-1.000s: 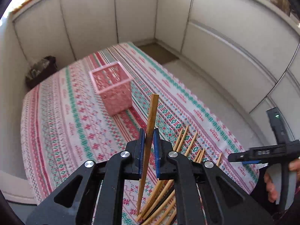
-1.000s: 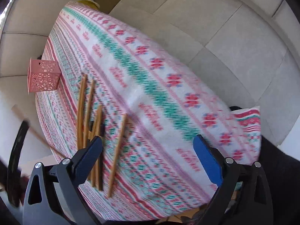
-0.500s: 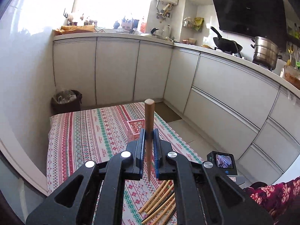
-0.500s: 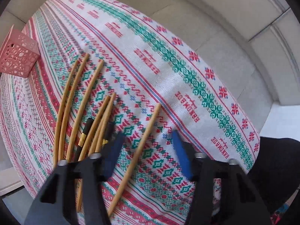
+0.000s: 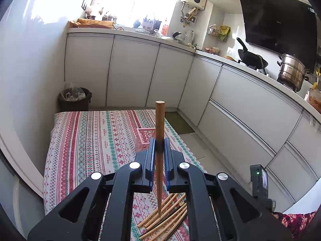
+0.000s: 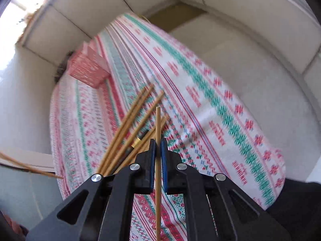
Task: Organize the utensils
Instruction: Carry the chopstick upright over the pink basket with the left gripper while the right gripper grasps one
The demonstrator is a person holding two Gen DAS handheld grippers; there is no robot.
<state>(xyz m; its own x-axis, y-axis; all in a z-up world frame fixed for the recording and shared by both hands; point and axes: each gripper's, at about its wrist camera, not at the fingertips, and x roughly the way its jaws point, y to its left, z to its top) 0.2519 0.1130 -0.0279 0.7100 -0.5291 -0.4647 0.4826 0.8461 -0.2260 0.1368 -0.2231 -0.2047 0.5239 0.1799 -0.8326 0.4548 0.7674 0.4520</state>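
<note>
Two chopsticks were up off the pile: the left gripper (image 5: 159, 143) had its fingers clamped on a darker chopstick (image 5: 159, 120), held upright, and the right gripper (image 6: 158, 147) pinched a pale chopstick (image 6: 158, 124) along its own axis. Beyond both, past the loose chopsticks (image 6: 128, 132), stood the pink basket (image 5: 144, 136), nearer the left gripper.

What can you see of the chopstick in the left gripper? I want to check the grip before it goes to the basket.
The chopstick is plain brown wood, thick with a flat-cut top, tapering to a thin tip below. It stands nearly upright, clamped around mid-length between the blue pads of the left gripper. Its tip hangs above the loose chopsticks on the patterned cloth, seemingly not touching them. The pink basket sits just behind it.
</note>
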